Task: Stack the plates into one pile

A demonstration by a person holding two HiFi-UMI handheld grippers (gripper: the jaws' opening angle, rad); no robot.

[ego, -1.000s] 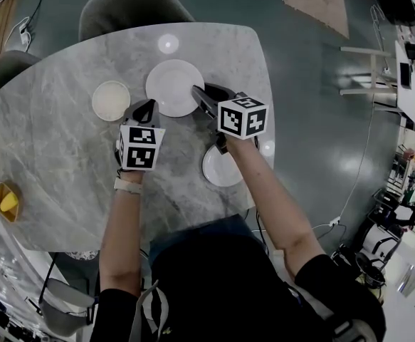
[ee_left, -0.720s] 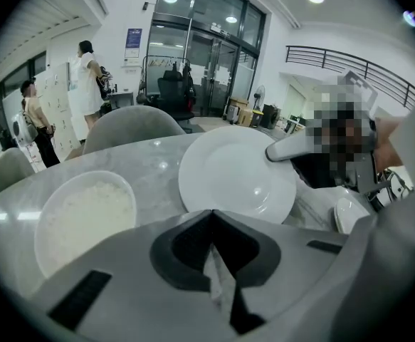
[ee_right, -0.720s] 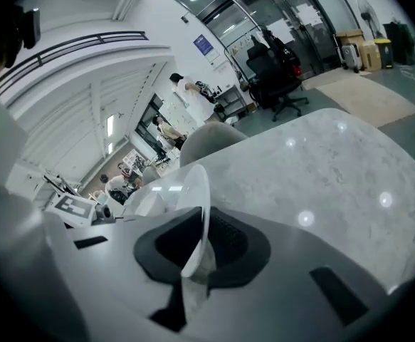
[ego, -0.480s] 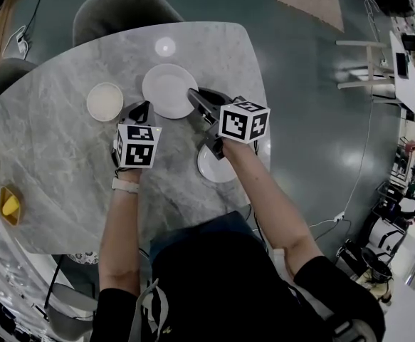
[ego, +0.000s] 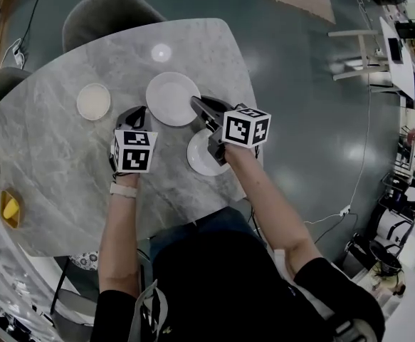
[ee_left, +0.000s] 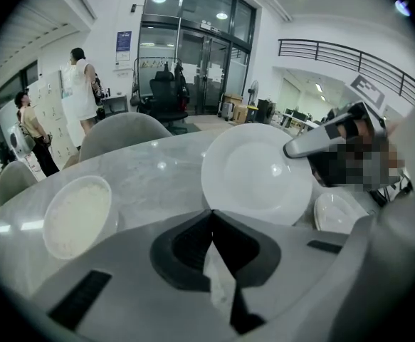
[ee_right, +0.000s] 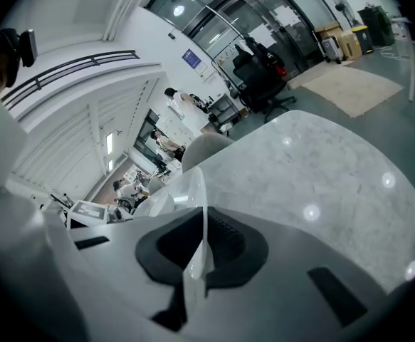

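While my right gripper (ego: 196, 103) clamps the right rim of the large plate (ego: 169, 97) at centre frame, my left gripper (ego: 139, 111) sits clenched, empty, lower left.

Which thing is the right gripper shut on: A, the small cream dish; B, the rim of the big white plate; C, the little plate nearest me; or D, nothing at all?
B: the right gripper pinches the big white plate by its rim, seen edge-on between its jaws.
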